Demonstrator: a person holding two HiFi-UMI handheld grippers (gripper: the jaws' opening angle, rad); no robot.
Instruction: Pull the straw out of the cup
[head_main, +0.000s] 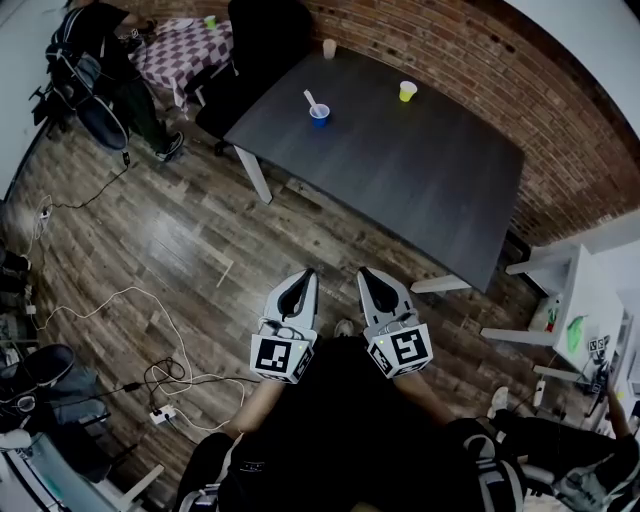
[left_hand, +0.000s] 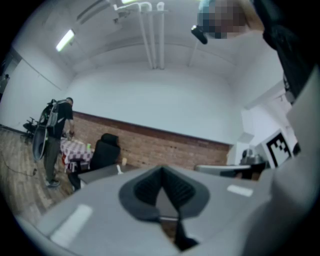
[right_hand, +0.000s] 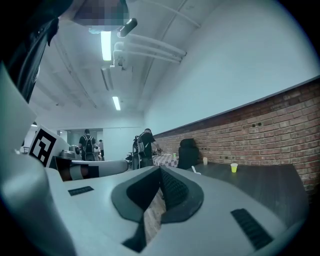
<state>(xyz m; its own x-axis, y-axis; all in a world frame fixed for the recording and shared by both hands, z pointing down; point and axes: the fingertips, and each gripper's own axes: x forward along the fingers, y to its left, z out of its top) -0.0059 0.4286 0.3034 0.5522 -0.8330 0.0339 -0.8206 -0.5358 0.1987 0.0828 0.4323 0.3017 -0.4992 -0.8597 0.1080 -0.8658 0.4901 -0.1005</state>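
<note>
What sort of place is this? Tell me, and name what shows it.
Probably a shared workroom or lab, not a home: a bare brick wall, a dark table holding a few cups, and cables trailing over the wood floor.

One dark grey rectangular tabletop (head_main: 400, 170) carries three small cups: one blue plastic cup (head_main: 319, 116), one yellow-green plastic cup (head_main: 407, 92) and one pale beige cup (head_main: 329, 48). One white straw (head_main: 310, 99) stands in the blue one. A fourth cup, a green cup (head_main: 210, 21), sits on the single purple-and-white checked table (head_main: 180, 50), beside one black chair (head_main: 258, 55). There are two grey tongs, the left tongs (head_main: 306, 276) and the right tongs (head_main: 366, 274), each with one black-and-white marker cube (head_main: 280, 357).
</note>
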